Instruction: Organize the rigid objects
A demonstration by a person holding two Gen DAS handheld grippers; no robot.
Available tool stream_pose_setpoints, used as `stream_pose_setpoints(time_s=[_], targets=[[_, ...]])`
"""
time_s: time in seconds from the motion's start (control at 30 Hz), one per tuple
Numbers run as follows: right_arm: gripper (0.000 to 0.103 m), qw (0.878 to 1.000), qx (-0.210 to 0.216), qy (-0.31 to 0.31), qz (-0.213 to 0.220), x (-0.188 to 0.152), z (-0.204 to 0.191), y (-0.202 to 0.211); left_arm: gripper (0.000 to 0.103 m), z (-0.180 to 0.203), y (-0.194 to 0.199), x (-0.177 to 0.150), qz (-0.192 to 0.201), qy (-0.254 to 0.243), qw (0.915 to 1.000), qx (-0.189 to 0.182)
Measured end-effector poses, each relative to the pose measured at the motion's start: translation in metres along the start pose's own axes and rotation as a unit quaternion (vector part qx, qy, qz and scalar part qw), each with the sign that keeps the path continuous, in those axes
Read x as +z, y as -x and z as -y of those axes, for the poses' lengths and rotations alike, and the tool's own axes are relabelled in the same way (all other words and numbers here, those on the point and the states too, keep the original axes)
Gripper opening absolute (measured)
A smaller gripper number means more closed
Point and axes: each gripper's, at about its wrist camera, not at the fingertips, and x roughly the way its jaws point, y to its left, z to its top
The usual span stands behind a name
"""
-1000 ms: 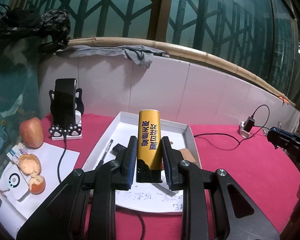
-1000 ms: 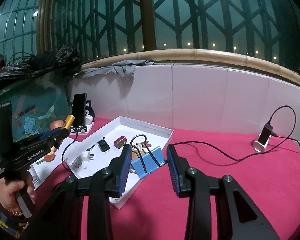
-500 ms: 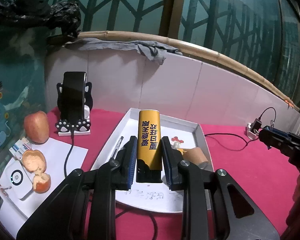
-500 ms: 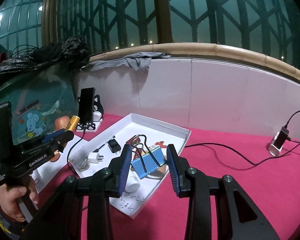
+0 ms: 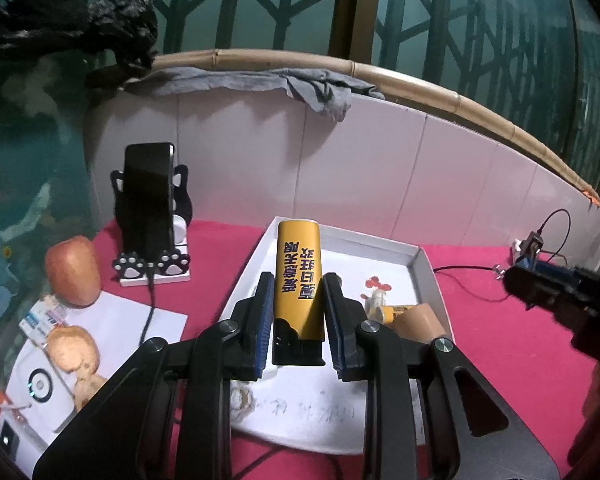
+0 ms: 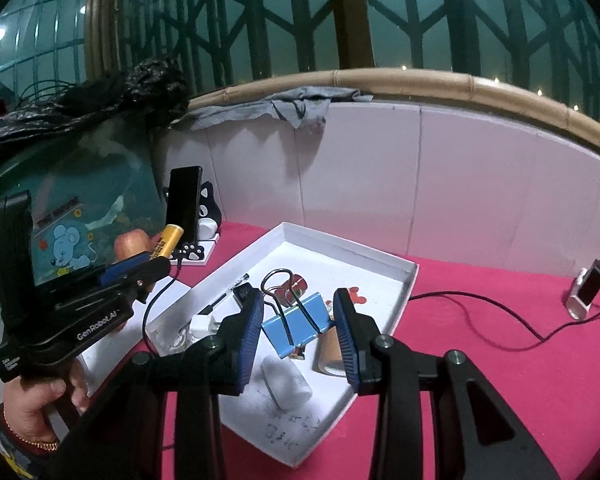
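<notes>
The yellow lighter (image 5: 298, 276) stands upright between the pads of the left tongs (image 5: 298, 320), which are closed narrowly on its black lower end; its printed yellow body rises toward 12 o'clock in the left wrist view. It hangs over the near left part of the white tray (image 5: 426, 276), not touching it. The blue binder clip (image 6: 296, 324) is pinched across its width by the right tongs (image 6: 298, 332), closed on its two ends, wire handles pointing up toward 11 o'clock, above the middle of the tray.

Inside the tray lie a pen (image 6: 230, 294), a white plug (image 6: 200, 324), a white block (image 6: 286, 384) at 6 o'clock of the clip, and a brown cylinder (image 5: 418, 320) by the right wall. The tray rests on the red counter (image 6: 500, 360). At 10 o'clock of the lighter stands a phone (image 5: 148, 196) in a cat-shaped holder, with an apple (image 5: 74, 270) further left on white paper. A black cable (image 6: 480, 308) runs toward 3 o'clock.
</notes>
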Motion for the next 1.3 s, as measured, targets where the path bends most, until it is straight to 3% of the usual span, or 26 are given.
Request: stream_pose_setpoints(time_s=[0.13,0.3,0.6,0.87,0.9,0.93,0.97,1.07,1.1,1.13,1.17,1.3], targets=[[0.036,1.000,-0.010,-0.003,-0.013,0.003,0.001,-0.019,0.024,-0.003,-0.022,0.011,-0.026,0.008,0.9994,-0.021],[0.036,0.999,-0.023,-0.016,-0.031,0.007,0.006,-0.048,0.024,0.005,-0.053,0.018,-0.054,-0.007,0.9983,-0.022],[0.036,0.994,-0.045,-0.030,-0.097,0.004,0.012,-0.116,0.024,0.005,-0.129,0.006,-0.153,-0.010,0.9881,-0.009],[0.037,0.991,-0.043,-0.035,-0.121,-0.010,0.006,-0.145,0.024,-0.002,-0.140,-0.007,-0.170,-0.006,0.9854,0.007],[0.037,0.991,-0.045,-0.033,-0.119,-0.010,0.005,-0.145,0.028,-0.001,-0.138,-0.006,-0.166,-0.007,0.9860,0.009],[0.039,0.991,-0.046,-0.032,-0.118,-0.010,0.005,-0.145,0.042,-0.001,-0.137,-0.005,-0.162,-0.006,0.9867,0.009],[0.043,0.992,-0.047,-0.034,-0.116,-0.009,0.006,-0.145,0.050,0.000,-0.135,-0.003,-0.158,-0.005,0.9874,0.012],[0.066,0.991,-0.063,-0.056,-0.103,-0.009,0.019,-0.139,0.075,-0.006,-0.129,0.000,-0.135,0.002,0.9900,0.039],[0.080,0.991,-0.064,-0.064,-0.102,-0.010,0.023,-0.137,0.086,-0.011,-0.126,0.001,-0.130,0.010,0.9905,0.043],[0.089,0.991,-0.064,-0.070,-0.099,-0.011,0.027,-0.135,0.098,-0.015,-0.122,0.001,-0.124,0.020,0.9910,0.045],[0.089,0.991,-0.065,-0.072,-0.097,-0.012,0.029,-0.133,0.103,-0.020,-0.118,0.001,-0.119,0.028,0.9912,0.050],[0.089,0.991,-0.073,-0.072,-0.086,-0.016,0.029,-0.122,0.103,-0.022,-0.091,0.003,-0.076,0.041,0.9942,0.064]])
